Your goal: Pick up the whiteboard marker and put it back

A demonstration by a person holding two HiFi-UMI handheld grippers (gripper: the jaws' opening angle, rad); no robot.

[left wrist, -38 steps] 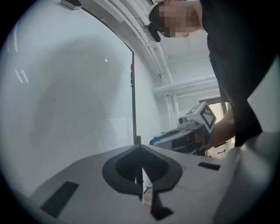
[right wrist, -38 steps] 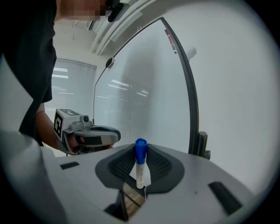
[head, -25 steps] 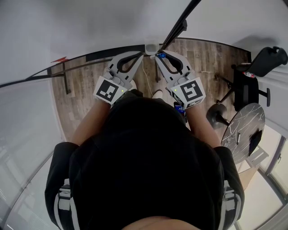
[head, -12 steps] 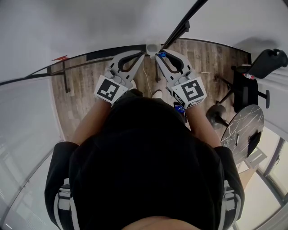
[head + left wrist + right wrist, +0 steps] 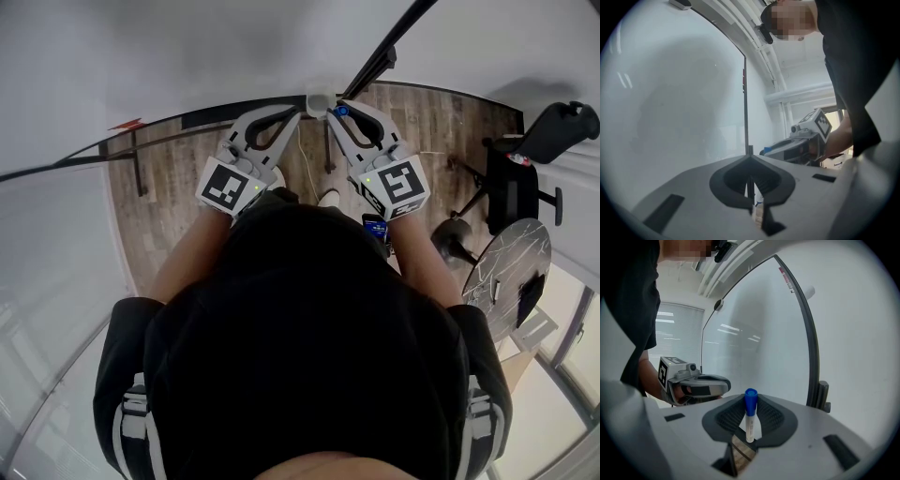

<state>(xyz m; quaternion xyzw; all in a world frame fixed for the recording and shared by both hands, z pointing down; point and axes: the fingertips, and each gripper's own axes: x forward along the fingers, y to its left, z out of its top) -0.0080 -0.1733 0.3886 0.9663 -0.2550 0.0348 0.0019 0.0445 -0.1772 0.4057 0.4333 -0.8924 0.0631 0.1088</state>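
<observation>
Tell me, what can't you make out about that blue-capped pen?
Whiteboard marker barrel, head view: covered by the right tool; only its blue cap shows.
Print on it, right gripper view: too small.
Pale object at the tool tips, head view: too small to identify.

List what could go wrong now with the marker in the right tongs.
1. The right tongs pinch the whiteboard marker upright on its round barrel; it may swivel or slip out.
2. The shut, empty left tongs sit close beside; they might bump the blue cap.
3. The whiteboard is just ahead; a push forward could knock the marker against it.
</observation>
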